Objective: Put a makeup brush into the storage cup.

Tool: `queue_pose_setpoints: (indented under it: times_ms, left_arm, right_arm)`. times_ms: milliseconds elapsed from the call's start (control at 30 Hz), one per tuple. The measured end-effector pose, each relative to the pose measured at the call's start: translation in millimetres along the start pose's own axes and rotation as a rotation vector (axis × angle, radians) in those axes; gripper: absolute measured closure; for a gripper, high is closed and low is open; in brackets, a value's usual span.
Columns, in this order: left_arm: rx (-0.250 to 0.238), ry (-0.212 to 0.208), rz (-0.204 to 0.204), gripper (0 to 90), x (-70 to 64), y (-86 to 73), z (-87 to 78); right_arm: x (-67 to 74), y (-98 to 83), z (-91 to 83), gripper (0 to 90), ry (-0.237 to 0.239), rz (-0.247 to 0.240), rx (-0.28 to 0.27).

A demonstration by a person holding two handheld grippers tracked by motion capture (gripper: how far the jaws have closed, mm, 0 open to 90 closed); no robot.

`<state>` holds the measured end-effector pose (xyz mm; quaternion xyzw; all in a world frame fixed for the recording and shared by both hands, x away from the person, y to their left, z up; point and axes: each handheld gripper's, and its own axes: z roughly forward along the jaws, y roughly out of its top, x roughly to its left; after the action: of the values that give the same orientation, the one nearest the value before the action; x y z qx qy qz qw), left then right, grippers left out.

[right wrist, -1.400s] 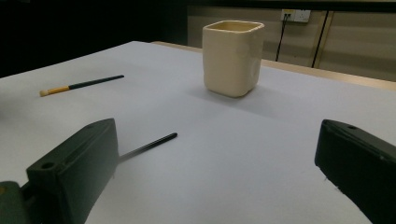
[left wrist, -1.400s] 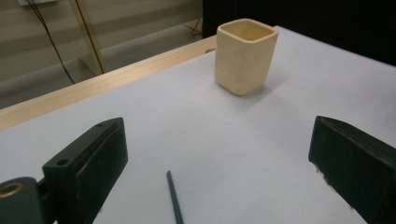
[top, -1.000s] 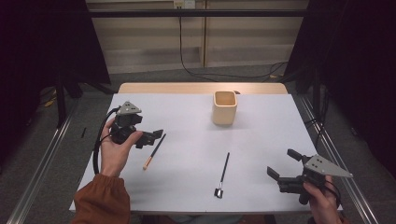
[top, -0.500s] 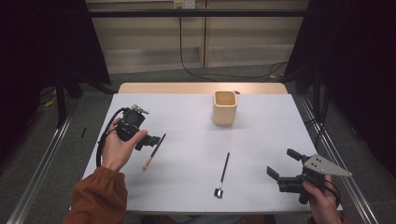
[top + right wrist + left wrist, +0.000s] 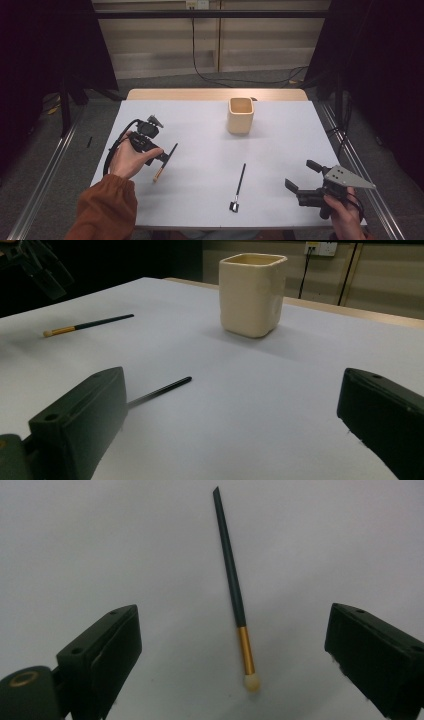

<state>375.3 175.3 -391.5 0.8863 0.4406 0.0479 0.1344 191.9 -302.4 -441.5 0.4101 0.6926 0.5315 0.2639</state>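
Gold-banded brush (image 5: 234,585) flat on white table (image 5: 200,125), at its left side, pale tip toward the near edge. Straddled from above by left gripper (image 5: 159,156), jaws wide apart, not touching it. Second, all-black brush (image 5: 238,185) near the table's middle front. Cream cup (image 5: 240,115) upright toward the far side. At near right, right gripper (image 5: 304,176) gaping, grasping nothing.

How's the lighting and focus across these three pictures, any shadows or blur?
High view: dark surroundings, evenly lit white table. Left gripper view: the gold-banded brush is sharp, with a faint shadow and soft jaw edges. Right gripper view: the cream cup casts a soft shadow, and the near jaws look blurred.
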Motion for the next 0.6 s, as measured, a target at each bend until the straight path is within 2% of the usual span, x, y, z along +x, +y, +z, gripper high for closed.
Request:
queue_pose_setpoints:
  times_ms: [167, 333, 400, 500, 567, 600]
  left_arm:
    - [0.050, -0.014, -0.021, 7.5, 1.0, 0.5, 7.6]
    - [0.085, -0.018, 0.005, 8.0, -2.0, 0.5, 14.3]
    - [0.094, -0.025, -0.001, 12.2, -1.7, -0.2, 16.1]
    - [0.115, -0.013, -0.012, 15.6, -1.3, -1.7, 22.1]
    - [0.128, -0.014, -0.016, 24.4, -0.4, -2.1, 25.9]
    - [0.135, -0.013, -0.024, 25.6, -0.5, -2.6, 27.8]
  right_arm:
    - [0.8, -0.6, 1.6, 0.0, -0.002, -0.008, 0.019]
    - [0.9, -1.0, 2.0, 0.0, 0.000, -0.009, 0.025]
    - [1.0, -1.0, 2.3, 0.0, 0.003, -0.004, 0.026]
    - [0.9, -1.2, 2.6, 0.0, 0.005, -0.008, 0.029]
    - [0.8, -1.2, 2.9, 0.0, 0.006, -0.008, 0.028]
    - [0.7, -1.2, 3.0, 0.0, 0.007, -0.008, 0.028]
